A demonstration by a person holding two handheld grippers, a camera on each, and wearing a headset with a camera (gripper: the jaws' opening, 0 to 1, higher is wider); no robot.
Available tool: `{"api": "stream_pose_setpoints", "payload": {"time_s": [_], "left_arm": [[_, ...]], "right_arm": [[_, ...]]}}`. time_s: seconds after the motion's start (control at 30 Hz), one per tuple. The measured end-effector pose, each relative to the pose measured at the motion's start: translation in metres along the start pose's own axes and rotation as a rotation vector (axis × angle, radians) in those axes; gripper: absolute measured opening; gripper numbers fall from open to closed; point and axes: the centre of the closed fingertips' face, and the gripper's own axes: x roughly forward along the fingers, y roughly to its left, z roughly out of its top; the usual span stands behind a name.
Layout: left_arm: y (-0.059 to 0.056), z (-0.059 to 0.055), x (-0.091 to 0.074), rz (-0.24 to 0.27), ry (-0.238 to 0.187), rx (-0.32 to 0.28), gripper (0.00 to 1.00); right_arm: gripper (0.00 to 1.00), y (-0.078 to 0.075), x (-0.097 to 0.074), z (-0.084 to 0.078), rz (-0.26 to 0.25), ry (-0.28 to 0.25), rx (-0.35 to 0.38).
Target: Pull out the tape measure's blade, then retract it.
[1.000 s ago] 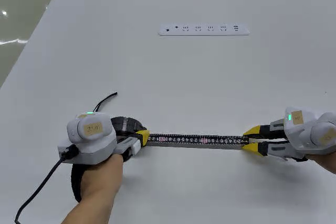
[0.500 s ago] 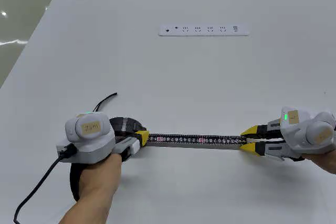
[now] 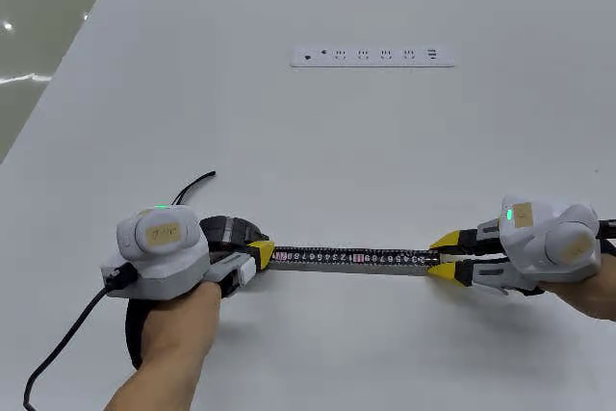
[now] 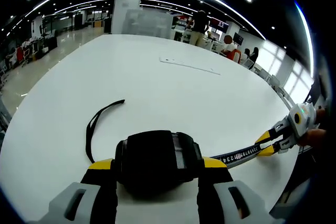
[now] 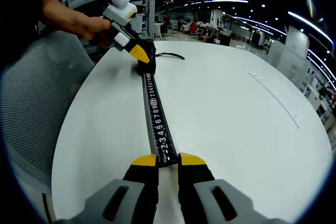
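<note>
Black-cased tape measure (image 3: 229, 229) is sitting on the white table (image 3: 337, 141), nearer the person than the power strip (image 3: 373, 54) and off to its left. The left gripper (image 3: 258, 253) is clamping its body between yellow-tipped jaws. Its blade (image 3: 351, 257) is lying drawn out parallel to the power strip, and the right gripper (image 3: 445, 254) is pinching the blade's end about opposite the strip's right end. A black wrist strap (image 3: 192, 183) is curling from the case toward the power strip.

Black tape measure case (image 4: 157, 161); dark blade (image 3: 351, 257), white numerals; yellow fingers (image 5: 144, 160) on left gripper (image 3: 254, 259) and right gripper (image 3: 441, 256); white worktop (image 3: 366, 141).
</note>
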Motion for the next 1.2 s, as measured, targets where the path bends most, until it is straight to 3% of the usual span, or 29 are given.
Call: {"api": "stream_pose_setpoints", "payload": {"time_s": [1.2], "left_arm": [[0.000,-0.001,0.002,-0.005,0.005,-0.011,0.58]], "right_arm": [[0.12,0.007,0.022,0.015,0.029,-0.013,0.012]]}}
